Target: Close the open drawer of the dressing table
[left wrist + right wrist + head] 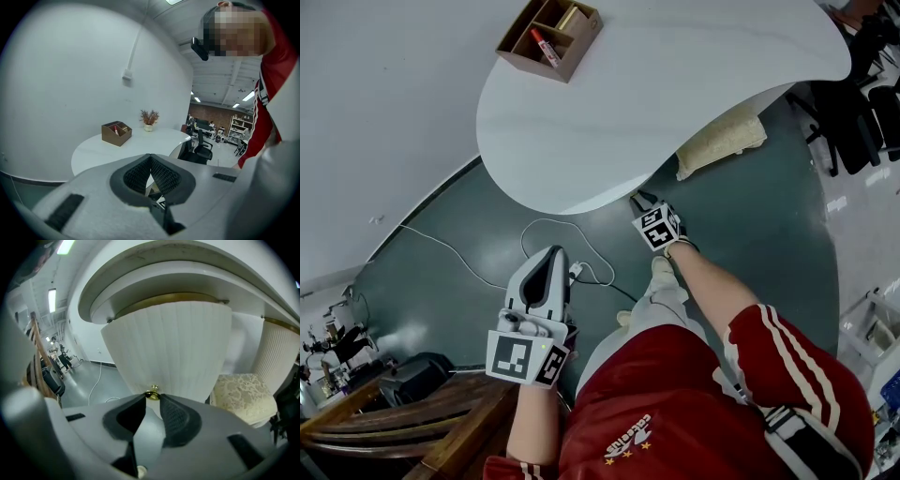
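The dressing table's white top [675, 94] fills the upper part of the head view. Under it, the right gripper view shows the ribbed cream drawer front [168, 343] with a small gold knob [151, 393]. My right gripper [151, 397] points at that front, and its fingertips are closed on the knob. In the head view the right gripper [641, 201] reaches under the table's near edge. My left gripper [551, 255] hangs over the floor, away from the table. Its jaws [150, 158] are shut with nothing between them.
A brown organiser box [549, 36] holding a red pen stands on the tabletop, and a small dried plant [149, 118] stands farther along. A cream cushioned stool [722, 142] sits under the table at the right. A white cable [553, 225] lies on the floor. Wooden furniture [403, 422] is at the lower left.
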Motion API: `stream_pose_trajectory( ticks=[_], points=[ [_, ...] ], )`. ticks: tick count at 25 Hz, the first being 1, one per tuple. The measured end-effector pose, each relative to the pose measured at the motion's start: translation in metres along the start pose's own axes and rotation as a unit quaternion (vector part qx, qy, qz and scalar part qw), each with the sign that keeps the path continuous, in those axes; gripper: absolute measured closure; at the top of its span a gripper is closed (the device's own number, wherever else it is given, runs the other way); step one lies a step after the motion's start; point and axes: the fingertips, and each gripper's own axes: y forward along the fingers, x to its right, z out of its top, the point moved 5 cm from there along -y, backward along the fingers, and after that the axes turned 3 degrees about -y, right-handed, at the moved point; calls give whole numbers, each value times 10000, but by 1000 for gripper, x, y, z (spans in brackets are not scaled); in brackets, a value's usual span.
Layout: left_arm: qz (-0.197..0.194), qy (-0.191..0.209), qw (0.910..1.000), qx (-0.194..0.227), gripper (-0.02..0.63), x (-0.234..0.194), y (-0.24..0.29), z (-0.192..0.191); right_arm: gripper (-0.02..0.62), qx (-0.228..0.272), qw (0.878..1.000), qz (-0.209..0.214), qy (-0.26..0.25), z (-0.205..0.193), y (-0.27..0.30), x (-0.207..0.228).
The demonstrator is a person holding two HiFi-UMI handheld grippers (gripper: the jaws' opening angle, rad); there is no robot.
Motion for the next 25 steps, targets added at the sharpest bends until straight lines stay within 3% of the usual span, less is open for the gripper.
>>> stream_pose_trajectory(
  ticks=[18, 25],
  points=[
    [407, -5, 9992, -40, 606, -19, -16, -10, 499, 243, 9995, -124, -185, 36, 31, 15],
    [548, -77, 9985, 0, 606, -32, -23, -13, 486, 216, 9995, -197, 75, 36, 31, 15]
  ],
)
